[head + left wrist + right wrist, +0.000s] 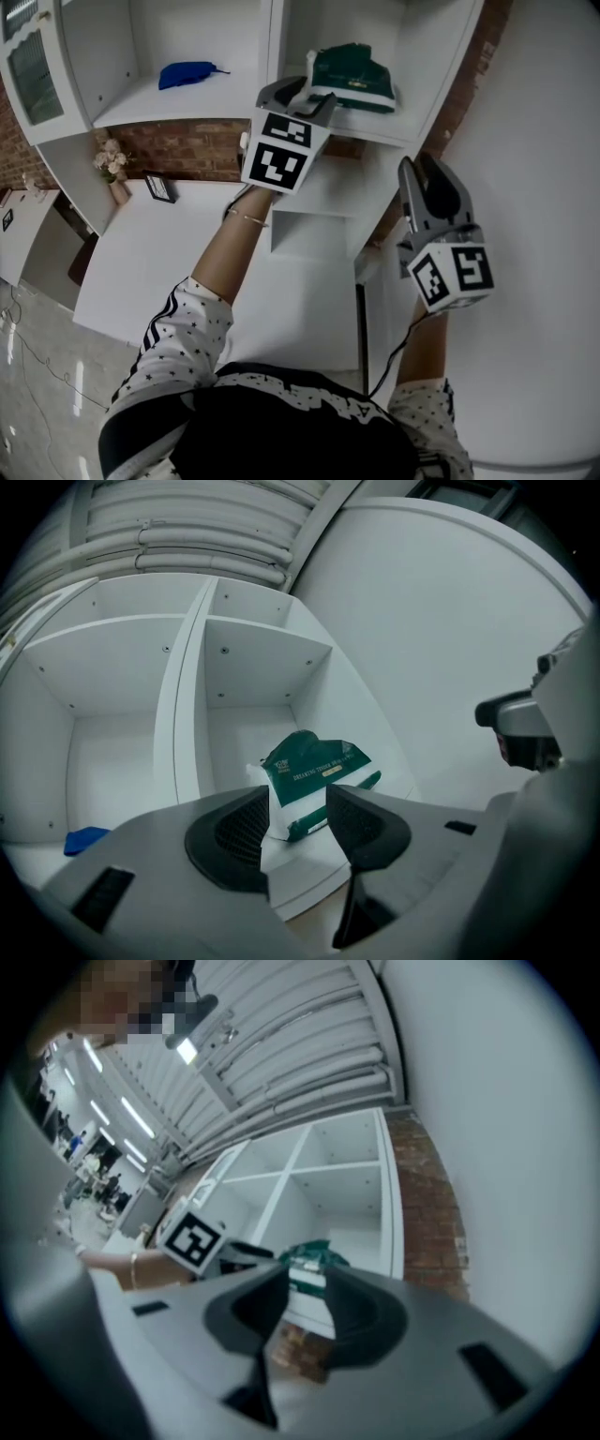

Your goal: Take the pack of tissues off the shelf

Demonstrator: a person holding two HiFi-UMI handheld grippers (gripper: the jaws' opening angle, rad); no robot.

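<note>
White star-print sleeves [187, 330], black side stripes [161, 323]; thin bracelet [246, 217]; grey L claw [305, 94], R claw [422, 173], b/w marker cubes [277, 155]

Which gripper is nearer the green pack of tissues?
Left. The left gripper sits at the shelf edge just before the pack of tissues; the right gripper hangs lower, further right.
</note>
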